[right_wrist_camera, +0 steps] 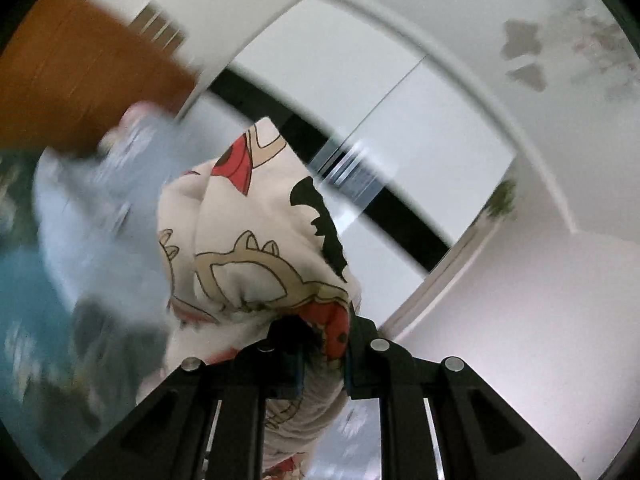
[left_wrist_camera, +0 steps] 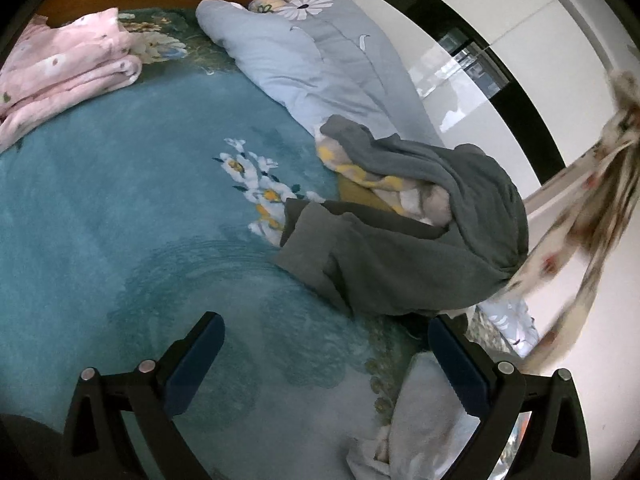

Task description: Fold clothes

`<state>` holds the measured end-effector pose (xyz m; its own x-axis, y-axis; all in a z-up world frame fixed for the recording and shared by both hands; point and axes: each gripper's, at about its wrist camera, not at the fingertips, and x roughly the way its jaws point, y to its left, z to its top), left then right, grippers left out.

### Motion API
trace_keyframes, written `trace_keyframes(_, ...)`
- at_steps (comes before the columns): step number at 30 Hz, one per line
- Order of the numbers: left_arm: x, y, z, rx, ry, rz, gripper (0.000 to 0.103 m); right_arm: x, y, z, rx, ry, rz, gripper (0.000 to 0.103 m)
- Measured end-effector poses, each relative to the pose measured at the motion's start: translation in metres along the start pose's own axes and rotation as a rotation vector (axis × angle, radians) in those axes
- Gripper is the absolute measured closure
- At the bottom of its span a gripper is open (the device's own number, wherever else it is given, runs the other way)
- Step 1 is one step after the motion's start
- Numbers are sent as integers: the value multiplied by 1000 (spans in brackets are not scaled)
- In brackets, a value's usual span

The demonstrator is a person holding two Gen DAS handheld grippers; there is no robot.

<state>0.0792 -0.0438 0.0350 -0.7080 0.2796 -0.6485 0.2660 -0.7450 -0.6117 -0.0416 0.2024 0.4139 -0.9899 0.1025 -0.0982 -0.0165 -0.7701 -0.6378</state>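
My right gripper is shut on a cream garment printed with red, black and tan figures; the cloth bunches up over the jaws and hangs below them. In the left wrist view the same printed garment is lifted high at the right edge, blurred, trailing down toward the bed. My left gripper stands open above the teal floral bedspread, with nothing between its fingers. A heap of clothes with a dark grey garment on top lies just beyond it.
A folded pink floral blanket lies at the far left of the bed. A pale blue quilt runs along the back right. A white cloth sits by my right finger. A white wardrobe with a black band stands behind the bed.
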Motion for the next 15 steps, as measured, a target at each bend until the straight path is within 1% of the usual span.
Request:
trace_keyframes(2, 2, 0, 0, 3, 5, 7, 0, 4, -16, 38, 20, -50, -57, 89)
trace_keyframes(3, 4, 0, 1, 4, 7, 11, 0, 9, -21, 53, 27, -62, -75, 89)
trace_keyframes(6, 7, 0, 1, 7, 14, 17, 0, 32, -23, 87, 49, -51, -87, 89)
trace_keyframes(7, 8, 1, 1, 6, 13, 20, 0, 42, -17, 93, 50, -39, -81, 88)
trace_keyframes(8, 8, 2, 2, 1, 12, 21, 0, 55, -2, 93, 42, -15, -62, 88)
trace_keyframes(9, 8, 3, 2, -5, 12, 21, 0, 67, 13, 90, 31, 13, -39, 88)
trace_keyframes(10, 9, 4, 2, -10, 11, 22, 0, 79, 29, 79, 12, 52, -9, 88)
trace_keyframes(12, 9, 6, 3, -19, 12, 21, 0, 106, 69, 49, -36, 151, 58, 88)
trace_keyframes(15, 9, 7, 3, -20, 14, 19, 0, 145, 128, -14, -98, 330, 154, 88)
